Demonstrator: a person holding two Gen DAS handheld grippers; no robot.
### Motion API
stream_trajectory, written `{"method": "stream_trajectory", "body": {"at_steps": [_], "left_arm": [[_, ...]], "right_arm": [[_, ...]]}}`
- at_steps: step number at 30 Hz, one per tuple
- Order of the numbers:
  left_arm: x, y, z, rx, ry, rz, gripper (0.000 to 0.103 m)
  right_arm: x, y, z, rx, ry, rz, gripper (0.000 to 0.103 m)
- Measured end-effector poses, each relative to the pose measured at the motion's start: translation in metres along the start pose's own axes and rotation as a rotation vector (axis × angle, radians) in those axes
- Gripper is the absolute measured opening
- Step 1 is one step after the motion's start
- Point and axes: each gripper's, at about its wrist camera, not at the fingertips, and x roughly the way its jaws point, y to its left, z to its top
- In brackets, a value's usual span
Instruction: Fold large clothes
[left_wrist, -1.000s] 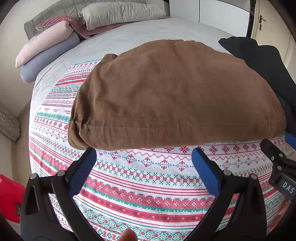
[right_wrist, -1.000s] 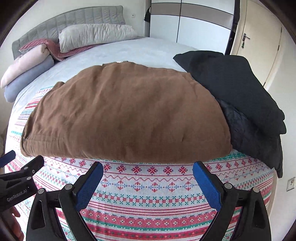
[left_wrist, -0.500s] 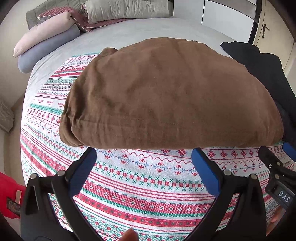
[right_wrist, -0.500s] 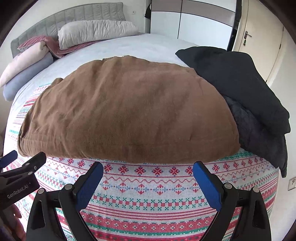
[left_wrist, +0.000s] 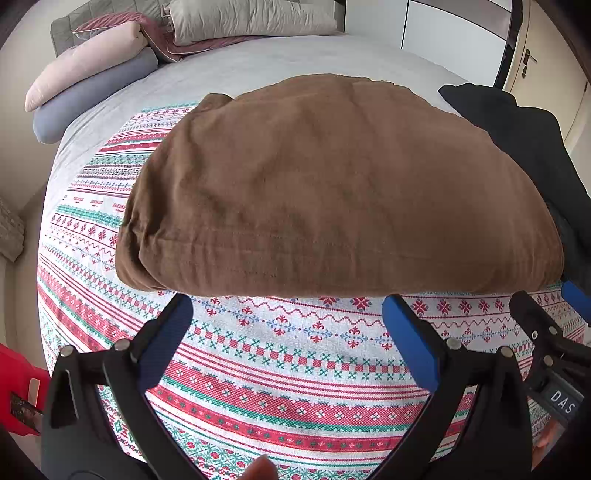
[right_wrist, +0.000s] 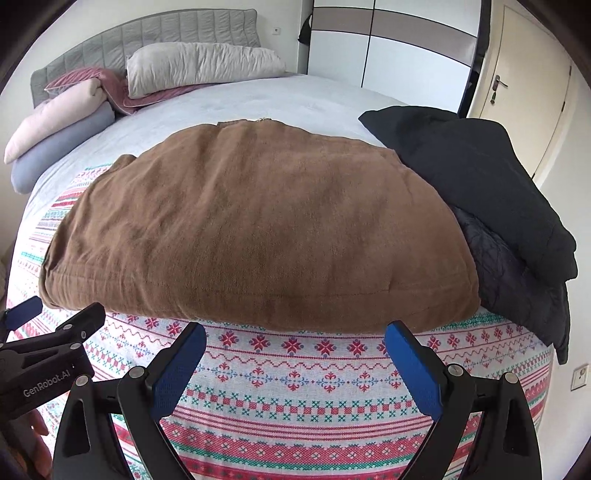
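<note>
A brown garment (left_wrist: 332, 192) (right_wrist: 258, 236) lies folded into a thick flat bundle on a patterned red, green and white blanket (left_wrist: 295, 369) (right_wrist: 295, 387) on the bed. My left gripper (left_wrist: 288, 325) is open, its blue pads just short of the bundle's near edge, nothing between them. My right gripper (right_wrist: 295, 350) is open too, at the same near edge further right. Each gripper shows at the side of the other's view. A pile of black clothes (right_wrist: 498, 206) (left_wrist: 535, 147) lies against the bundle's right side.
Pillows and rolled bedding (right_wrist: 74, 125) sit at the grey headboard (right_wrist: 147, 40) far left. A wardrobe (right_wrist: 388, 48) and a door (right_wrist: 528, 92) stand behind the bed. A red object (left_wrist: 18, 387) shows at lower left beside the bed. A fingertip (left_wrist: 258, 470) shows at the bottom edge.
Both grippers have shifted a little over the last second, with the views tilting slightly; the brown bundle has not moved and both stay open.
</note>
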Motion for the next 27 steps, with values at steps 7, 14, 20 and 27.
{"method": "stream_trajectory", "body": {"at_steps": [7,14,20,27], "left_arm": [[-0.001,-0.001,-0.001,-0.002,0.000,-0.014,0.102],[0.001,-0.003,-0.001,0.003,0.006,-0.019,0.102],[0.000,-0.003,-0.001,0.002,0.005,-0.024,0.102],[-0.001,-0.004,-0.001,0.003,0.007,-0.033,0.102]], "right_arm": [[0.002,-0.012,0.001,0.042,-0.001,-0.010,0.098],[0.001,-0.010,0.002,0.042,-0.009,0.004,0.098],[0.002,-0.008,0.003,0.041,-0.004,0.005,0.098],[0.002,-0.008,0.003,0.045,-0.005,0.012,0.098]]}}
